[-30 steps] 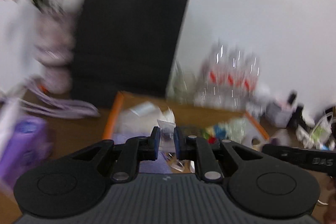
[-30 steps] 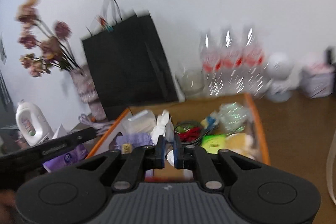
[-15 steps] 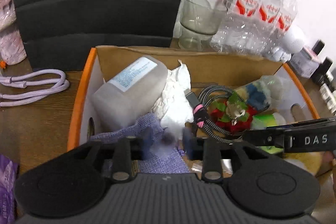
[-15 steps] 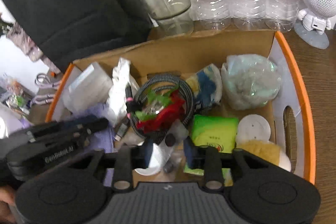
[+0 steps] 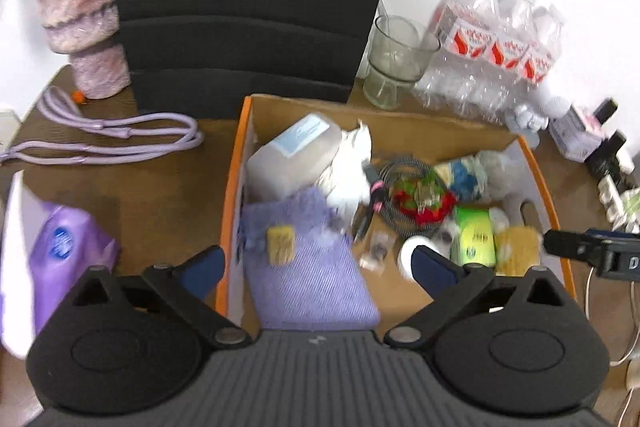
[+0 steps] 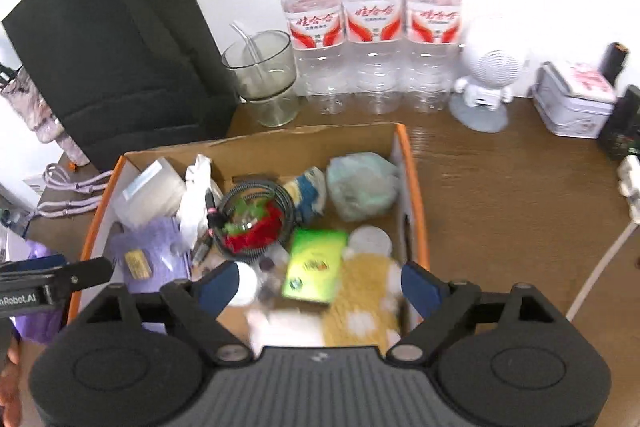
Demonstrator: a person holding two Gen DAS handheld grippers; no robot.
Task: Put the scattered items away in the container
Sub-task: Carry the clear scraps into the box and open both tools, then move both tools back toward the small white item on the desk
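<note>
Cardboard box full | left claw released; right claw released | bottles red-labelled; writing unreadable

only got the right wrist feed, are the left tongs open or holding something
Observer: The left tongs are wide open and empty, over the near left part of the box.
Operator: anything loose on that side i cant see properly
Observer: A purple pack with a round blue logo lies on the table, left of the box.
Operator: and that lilac cord, how far does it run
Observer: The purple cord lies in long loops on the table from beside the vase toward the box, and stops short of its wall.
</note>
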